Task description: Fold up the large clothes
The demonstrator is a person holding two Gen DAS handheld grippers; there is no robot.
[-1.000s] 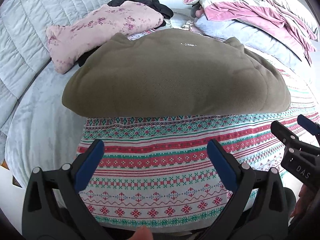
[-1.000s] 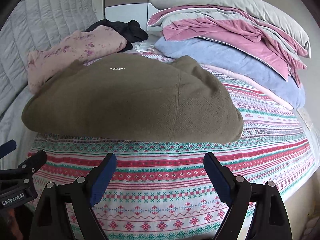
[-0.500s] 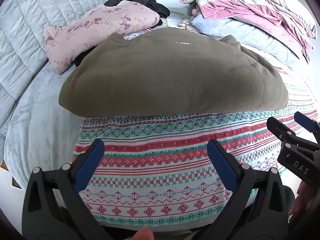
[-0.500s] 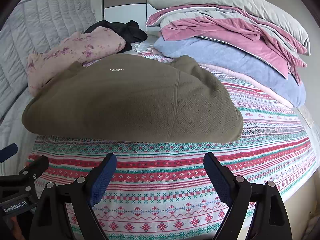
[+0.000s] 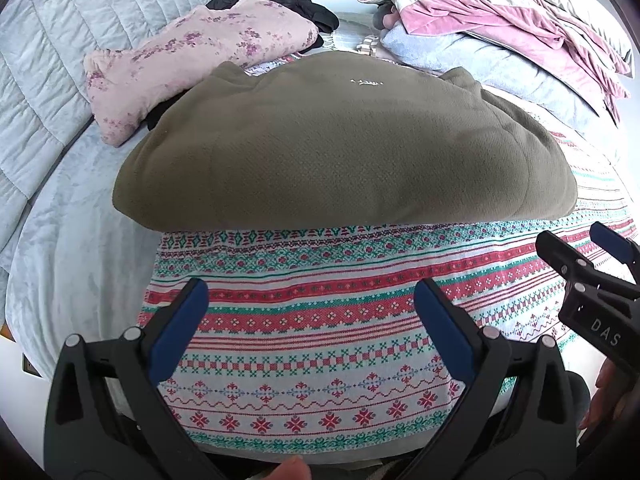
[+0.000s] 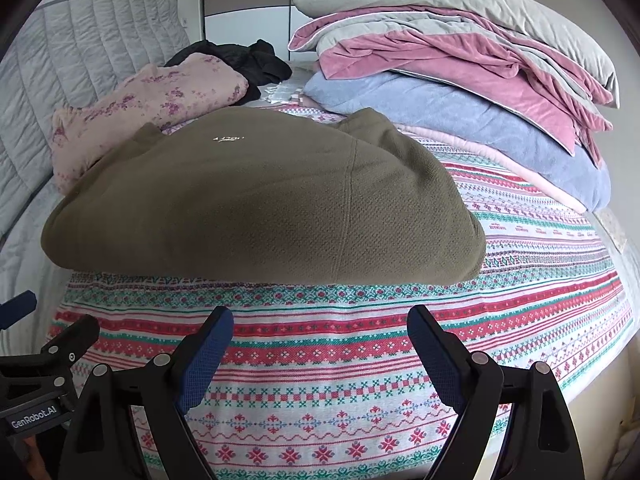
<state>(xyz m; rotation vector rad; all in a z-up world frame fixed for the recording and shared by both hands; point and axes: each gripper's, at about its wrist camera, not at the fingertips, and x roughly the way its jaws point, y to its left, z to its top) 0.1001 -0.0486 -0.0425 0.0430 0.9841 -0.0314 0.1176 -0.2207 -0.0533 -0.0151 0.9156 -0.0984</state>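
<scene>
Left gripper (image 5: 306, 308) and right gripper (image 6: 320, 332), both spread wide and empty, hover over the patterned blanket (image 5: 320, 320), the folded olive fleece (image 5: 344, 148) lying just ahead of their fingertips

An olive-brown fleece (image 5: 344, 148) is seen on a blanket (image 5: 320, 320) banded in red, green and white motifs. A pink garment (image 6: 148, 116) is printed with purple flowers. Blue pads are borne by the black left gripper (image 5: 308, 312) and right gripper (image 6: 320, 340).
</scene>
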